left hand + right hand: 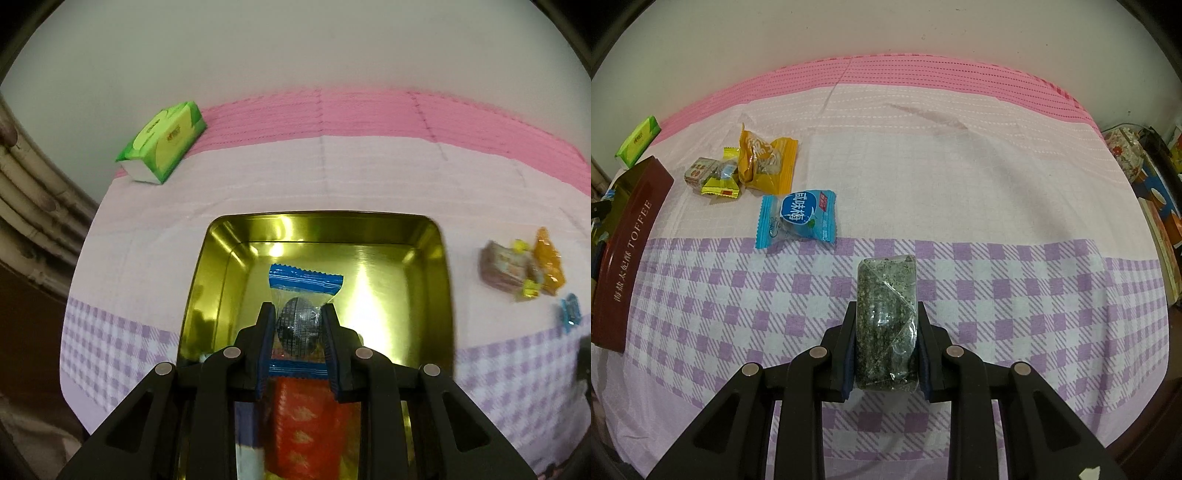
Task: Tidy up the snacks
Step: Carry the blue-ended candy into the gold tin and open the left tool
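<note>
Now | left gripper [298, 310] tilted over tin [218, 266], jaws clamping candy [301, 295] | right gripper [886, 308] jaws clamping seaweed pack [886, 295]

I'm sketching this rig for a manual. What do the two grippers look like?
Both look alike. The left gripper and right gripper are matte black plastic: two straight fingers with dark blue ribbed pads, driven by angled linkage arms with triangular cut-outs. Round silver pins mark the pivots, four on each. No cables, markings, hands or sleeves show.
</note>
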Tool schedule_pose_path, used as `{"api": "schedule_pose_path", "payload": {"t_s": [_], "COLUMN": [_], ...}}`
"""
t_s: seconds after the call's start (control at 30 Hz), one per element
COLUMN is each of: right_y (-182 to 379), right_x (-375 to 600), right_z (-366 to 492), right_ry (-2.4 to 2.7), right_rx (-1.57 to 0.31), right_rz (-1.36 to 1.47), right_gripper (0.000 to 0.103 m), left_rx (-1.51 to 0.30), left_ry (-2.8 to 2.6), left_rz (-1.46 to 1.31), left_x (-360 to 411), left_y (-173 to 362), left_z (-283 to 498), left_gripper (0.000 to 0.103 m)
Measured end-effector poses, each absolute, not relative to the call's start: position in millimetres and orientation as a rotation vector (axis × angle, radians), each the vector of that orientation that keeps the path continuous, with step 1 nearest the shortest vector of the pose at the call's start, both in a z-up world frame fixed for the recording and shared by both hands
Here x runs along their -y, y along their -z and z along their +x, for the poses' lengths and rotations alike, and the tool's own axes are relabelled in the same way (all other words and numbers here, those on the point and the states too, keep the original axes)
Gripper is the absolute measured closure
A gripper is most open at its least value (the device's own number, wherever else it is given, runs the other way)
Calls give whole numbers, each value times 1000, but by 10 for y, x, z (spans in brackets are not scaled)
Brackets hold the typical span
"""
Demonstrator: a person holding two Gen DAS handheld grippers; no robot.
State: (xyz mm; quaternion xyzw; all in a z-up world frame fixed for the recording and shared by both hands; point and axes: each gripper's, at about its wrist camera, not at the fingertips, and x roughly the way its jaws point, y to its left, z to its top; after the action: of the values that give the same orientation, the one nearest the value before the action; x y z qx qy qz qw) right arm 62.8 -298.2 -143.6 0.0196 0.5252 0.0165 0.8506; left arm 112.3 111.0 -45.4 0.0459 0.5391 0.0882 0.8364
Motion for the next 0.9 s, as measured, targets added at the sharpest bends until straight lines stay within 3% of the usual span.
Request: {"api": "schedule_pose_path", "payload": {"t_s": [0.9], "right_y": [1440], "right_x": [2973], "right_z": [634], "right_ry": [-36], "right_rx": [-1107], "right_rz": [37], "right_gripper": [78], "left_rx": [-1227], "left_ry": [-220], "left_rz": [120], "left_x": [-1246], "left_y": [793], "left_z": [1312], "left_gripper": [76]}}
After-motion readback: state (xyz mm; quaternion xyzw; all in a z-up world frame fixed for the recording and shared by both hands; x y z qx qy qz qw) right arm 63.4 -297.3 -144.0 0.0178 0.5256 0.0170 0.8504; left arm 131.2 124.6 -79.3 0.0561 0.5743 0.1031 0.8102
